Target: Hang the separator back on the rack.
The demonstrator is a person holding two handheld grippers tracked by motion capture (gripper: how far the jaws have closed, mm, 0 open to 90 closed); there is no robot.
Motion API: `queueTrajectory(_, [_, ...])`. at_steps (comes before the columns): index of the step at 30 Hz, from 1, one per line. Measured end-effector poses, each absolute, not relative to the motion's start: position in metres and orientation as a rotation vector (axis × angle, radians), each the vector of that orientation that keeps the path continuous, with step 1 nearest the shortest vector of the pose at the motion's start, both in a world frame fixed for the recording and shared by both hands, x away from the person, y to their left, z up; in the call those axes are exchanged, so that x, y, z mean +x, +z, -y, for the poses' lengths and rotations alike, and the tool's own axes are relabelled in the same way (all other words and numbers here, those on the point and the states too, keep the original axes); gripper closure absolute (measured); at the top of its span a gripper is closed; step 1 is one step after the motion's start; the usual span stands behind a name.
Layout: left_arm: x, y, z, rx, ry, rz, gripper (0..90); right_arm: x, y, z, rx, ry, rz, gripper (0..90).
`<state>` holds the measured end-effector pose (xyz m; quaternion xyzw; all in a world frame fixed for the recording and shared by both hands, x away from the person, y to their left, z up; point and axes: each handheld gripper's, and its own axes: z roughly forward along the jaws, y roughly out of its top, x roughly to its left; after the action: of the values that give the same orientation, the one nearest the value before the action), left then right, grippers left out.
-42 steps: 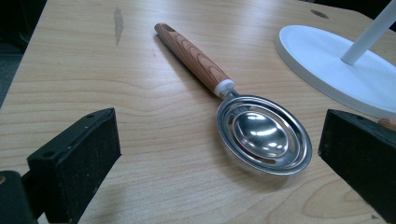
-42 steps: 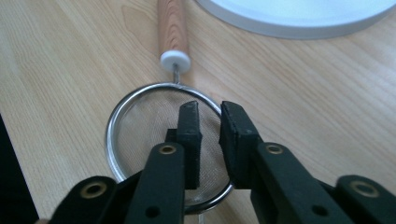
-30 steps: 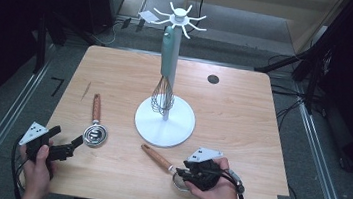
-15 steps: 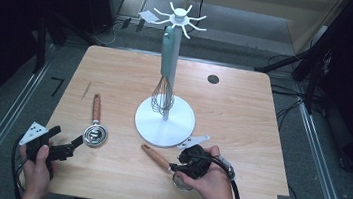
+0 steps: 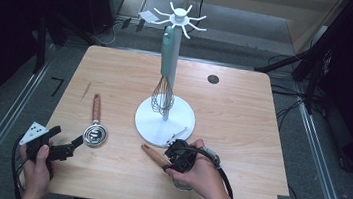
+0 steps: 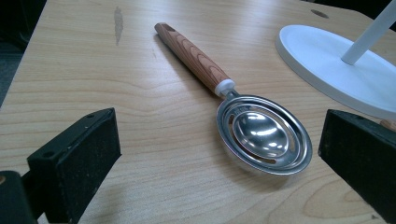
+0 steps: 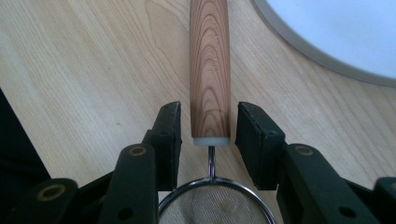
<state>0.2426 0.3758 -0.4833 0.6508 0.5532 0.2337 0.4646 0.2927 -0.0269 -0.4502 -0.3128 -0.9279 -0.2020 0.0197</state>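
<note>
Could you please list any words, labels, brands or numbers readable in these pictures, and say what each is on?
"7": a dark mark shaped like this digit on the floor left of the table.
No other text: the wooden handles, the spoon and the white stand carry no readable print.

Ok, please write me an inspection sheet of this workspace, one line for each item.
Surface: wooden table, small dark mark at its far side.
Job's things: wooden-handled strainer lying flat near the stand base; wooden-handled slotted spoon lying flat; white hook stand with a whisk hanging.
Clutter: nothing seen.
Grippers: left gripper open, spoon ahead of it; right gripper straddling the strainer handle, small gaps both sides.
Cables: black cable trailing from right gripper.
Surroundings: dark floor, metal rails.
</note>
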Motion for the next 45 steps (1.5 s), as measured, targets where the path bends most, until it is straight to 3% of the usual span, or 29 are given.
queueTrajectory(20, [0.243,-0.483,-0.376,1.600,0.573,-1.359,0.0,0.293,-0.461,0.017,-1.000,-0.541,2.868,70.9])
queueTrajectory(45, [0.243,-0.483,-0.376,1.601,0.572,-1.358,0.0,0.292,-0.438,0.055,-1.147,-0.881,2.843,71.3])
